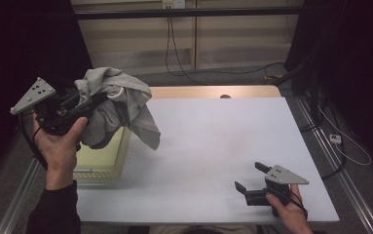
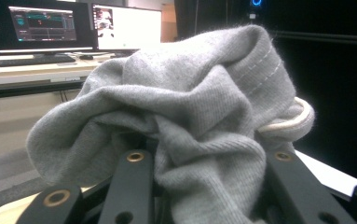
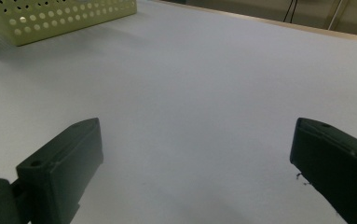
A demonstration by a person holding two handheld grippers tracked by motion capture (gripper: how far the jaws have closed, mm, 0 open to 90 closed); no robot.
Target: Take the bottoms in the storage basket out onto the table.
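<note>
A grey knitted garment (image 1: 118, 105) with a cream drawstring hangs in the air above the left side of the table, bunched up. My left gripper (image 1: 84, 105) is shut on it, held up in the person's hand. In the left gripper view the grey garment (image 2: 190, 116) is wedged between the black jaws and covers most of the frame. My right gripper (image 1: 250, 178) rests low near the table's front right, open, with nothing between its fingers. In the right gripper view both fingers (image 3: 59, 163) stand wide apart over bare white table.
A pale yellow perforated basket (image 1: 106, 156) sits at the table's left edge, under the hanging garment; its wall (image 3: 59, 16) appears at the top left of the right gripper view. The white tabletop (image 1: 213, 146) spreads between the grippers. Monitors (image 2: 45, 23) stand beyond.
</note>
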